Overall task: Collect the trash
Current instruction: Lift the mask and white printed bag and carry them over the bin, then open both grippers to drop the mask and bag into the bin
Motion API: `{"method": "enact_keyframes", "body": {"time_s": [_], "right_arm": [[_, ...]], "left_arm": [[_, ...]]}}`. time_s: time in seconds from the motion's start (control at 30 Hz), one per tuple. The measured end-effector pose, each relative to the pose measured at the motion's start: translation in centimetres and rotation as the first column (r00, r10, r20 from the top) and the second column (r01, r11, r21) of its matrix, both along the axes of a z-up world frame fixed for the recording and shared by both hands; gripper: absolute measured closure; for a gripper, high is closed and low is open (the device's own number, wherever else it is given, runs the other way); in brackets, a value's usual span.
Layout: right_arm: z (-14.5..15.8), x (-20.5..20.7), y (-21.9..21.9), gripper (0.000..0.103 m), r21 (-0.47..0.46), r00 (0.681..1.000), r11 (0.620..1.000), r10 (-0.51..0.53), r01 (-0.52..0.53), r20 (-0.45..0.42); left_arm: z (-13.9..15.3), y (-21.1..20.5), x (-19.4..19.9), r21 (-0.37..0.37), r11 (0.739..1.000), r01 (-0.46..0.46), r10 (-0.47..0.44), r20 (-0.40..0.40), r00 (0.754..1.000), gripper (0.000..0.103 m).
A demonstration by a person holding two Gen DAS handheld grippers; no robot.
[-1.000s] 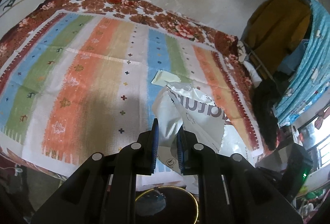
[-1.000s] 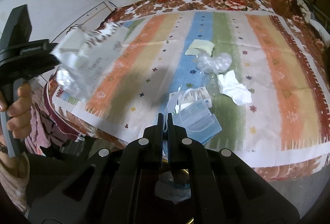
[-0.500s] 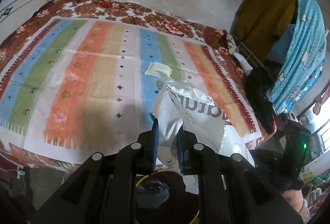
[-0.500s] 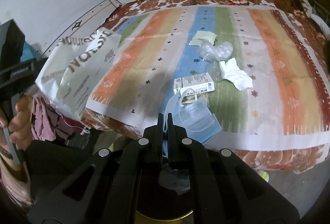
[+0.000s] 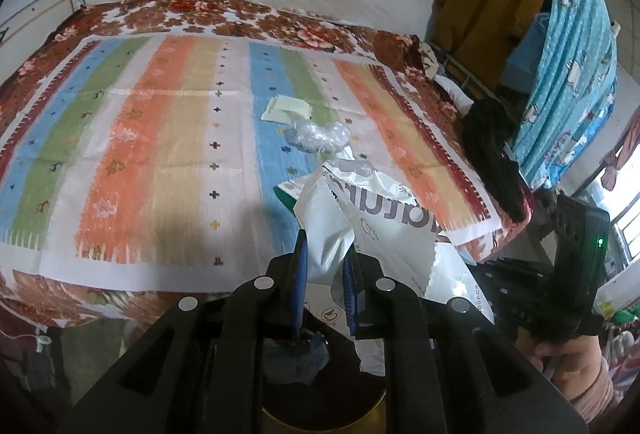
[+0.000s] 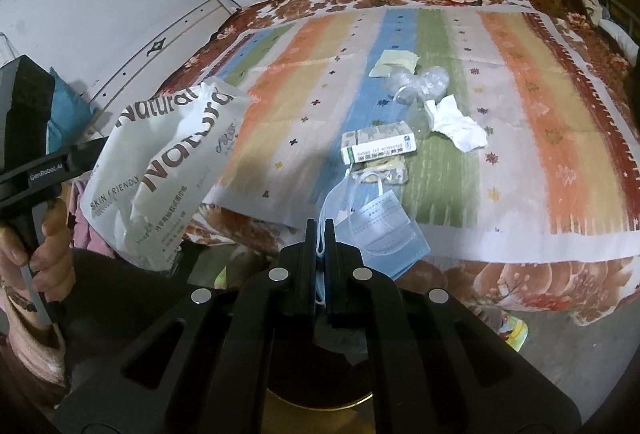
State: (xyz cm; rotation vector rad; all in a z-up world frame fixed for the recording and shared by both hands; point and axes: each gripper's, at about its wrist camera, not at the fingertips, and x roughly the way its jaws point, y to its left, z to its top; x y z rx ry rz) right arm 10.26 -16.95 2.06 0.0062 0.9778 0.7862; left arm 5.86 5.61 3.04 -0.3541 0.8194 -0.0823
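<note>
Two soft, feather-light things are in our grip: the left gripper [image 5: 323, 254] pinches the crinkly white plastic wrapper bag [image 6: 160, 162] by a gathered fold, the right gripper [image 6: 319, 234] is clamped on the ear loops of a limp blue paper face mask [image 6: 380, 230], dangling over the striped bedspread's [image 6: 520, 114] edge (loops slip easily, we judge).

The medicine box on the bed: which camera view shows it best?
The right wrist view: the medicine box lies whole on the striped bedcover, printed side readable. In the left wrist view the white bag hides all but one green-edged corner.
</note>
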Motion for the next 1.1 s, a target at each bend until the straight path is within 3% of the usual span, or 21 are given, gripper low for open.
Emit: {"method": "enact_keyframes", "body": {"time_s": [0.3, 1.1], "right_arm": [[-0.9, -1.6, -0.9, 0.101, 0.028, 0.999, 0.999, -0.019, 0.019, -0.031], [-4.7, -6.7, -1.6, 0.101, -0.002, 0.994, 1.000, 0.010, -0.011, -0.112]], "left_arm": [[-1.2, -1.4, -2.1, 0.025, 0.999, 0.036, -0.036, -0.004, 0.999, 0.088], [-4.6, -5.0, -7.0, 0.128, 0.986, 0.111, -0.102, -0.076, 0.992, 0.087]]}}
